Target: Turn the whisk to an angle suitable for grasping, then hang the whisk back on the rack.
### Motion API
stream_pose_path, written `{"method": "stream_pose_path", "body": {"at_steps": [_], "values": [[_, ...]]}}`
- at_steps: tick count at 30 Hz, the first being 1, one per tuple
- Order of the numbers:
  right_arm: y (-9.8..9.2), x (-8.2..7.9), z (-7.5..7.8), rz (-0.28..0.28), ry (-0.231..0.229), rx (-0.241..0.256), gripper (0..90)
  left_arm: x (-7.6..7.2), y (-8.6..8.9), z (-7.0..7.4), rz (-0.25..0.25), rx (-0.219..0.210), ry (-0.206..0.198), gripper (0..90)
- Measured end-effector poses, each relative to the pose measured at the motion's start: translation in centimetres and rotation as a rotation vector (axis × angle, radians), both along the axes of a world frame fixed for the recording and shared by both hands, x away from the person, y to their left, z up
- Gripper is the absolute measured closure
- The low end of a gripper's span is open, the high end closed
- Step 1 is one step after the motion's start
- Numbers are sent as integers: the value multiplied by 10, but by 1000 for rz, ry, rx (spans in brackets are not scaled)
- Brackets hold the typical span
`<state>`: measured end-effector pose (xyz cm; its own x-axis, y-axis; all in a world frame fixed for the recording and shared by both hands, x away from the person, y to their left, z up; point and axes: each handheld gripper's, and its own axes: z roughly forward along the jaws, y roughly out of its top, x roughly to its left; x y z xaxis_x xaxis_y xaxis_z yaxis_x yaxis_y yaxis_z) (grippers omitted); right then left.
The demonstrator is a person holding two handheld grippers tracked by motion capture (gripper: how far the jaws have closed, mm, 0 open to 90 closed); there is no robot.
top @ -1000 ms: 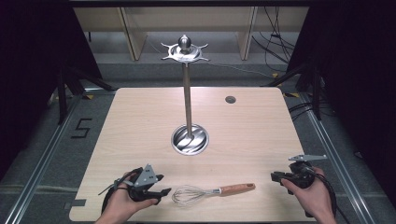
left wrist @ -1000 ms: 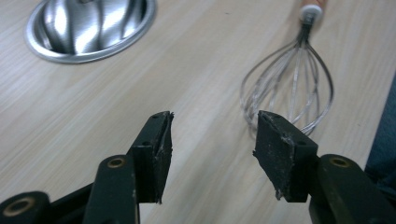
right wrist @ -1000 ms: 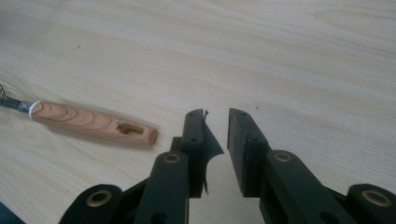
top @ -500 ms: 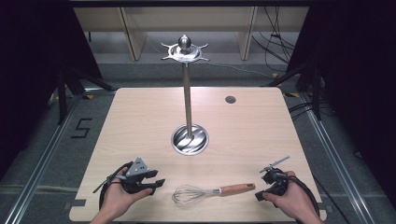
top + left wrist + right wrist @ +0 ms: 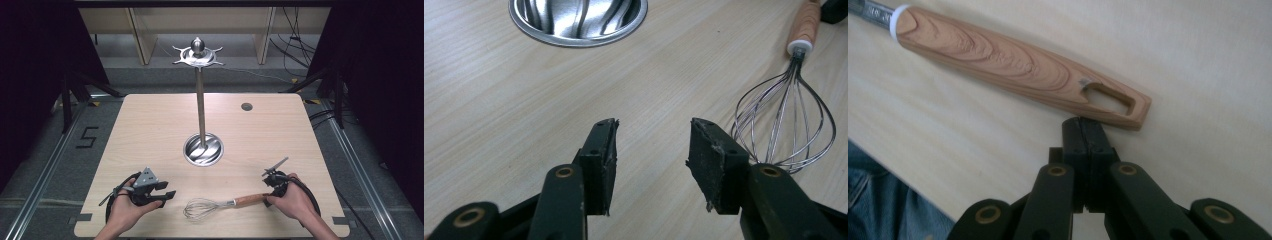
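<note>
Jaws pressed together beside whisk handle [image 5: 1018, 65]

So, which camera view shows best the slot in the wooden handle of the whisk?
The right gripper view: the slot in the handle is close and sharp. The high view shows the whole whisk but small. The left gripper view shows mostly its wires.

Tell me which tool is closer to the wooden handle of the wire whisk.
Right. The right tool, jaws shut, sits at the wooden handle's slotted end. The left tool, open, hangs beside the wire loops, away from the handle.
</note>
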<state>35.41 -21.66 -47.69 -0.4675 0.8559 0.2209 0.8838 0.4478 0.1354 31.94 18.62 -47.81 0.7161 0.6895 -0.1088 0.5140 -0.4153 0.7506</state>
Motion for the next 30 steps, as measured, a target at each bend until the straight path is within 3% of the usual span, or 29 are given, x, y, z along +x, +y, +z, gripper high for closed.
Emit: {"method": "stream_pose_path", "body": {"at_steps": [5,6,9,10,15,16,18,19,21,22,23,24,25,26,27,28,30], "values": [[12,15,0,4,-20,-5,900,1,0,-1,14,-2,5,530],[16,26,0,49,-65,-19,900,2,0,-1,20,-9,5,528],[21,34,0,49,-90,-34,900,2,0,-1,21,-13,6,526],[23,36,0,42,-86,-26,900,2,-1,-1,24,-34,12,526],[26,46,-2,28,-149,-9,900,4,-3,0,28,-52,25,512],[24,43,1,4,-146,8,900,5,-5,0,33,-59,23,505],[21,43,2,15,-155,13,888,7,-9,2,47,-78,23,496],[18,38,6,-5,-173,40,865,9,-10,4,32,-62,33,481],[7,31,11,1,-224,47,822,12,-16,6,19,-52,47,431],[-6,21,15,-13,-258,65,772,13,-24,8,9,-20,44,387],[-6,21,15,-13,-258,65,772,13,-24,8,9,-20,44,377],[-19,11,18,-41,-283,74,746,14,-35,11,-25,0,41,367],[-19,11,18,-41,-283,74,746,14,-35,11,-25,0,41,363],[-24,7,20,-61,-292,67,731,16,-45,15,-65,18,47,363],[-37,0,22,-59,-324,91,712,17,-51,17,-82,40,47,356],[-44,-3,23,-49,-341,82,706,18,-57,20,-112,47,56,355],[-51,-10,25,-94,-346,99,699,21,-68,26,-139,64,47,363]]}}
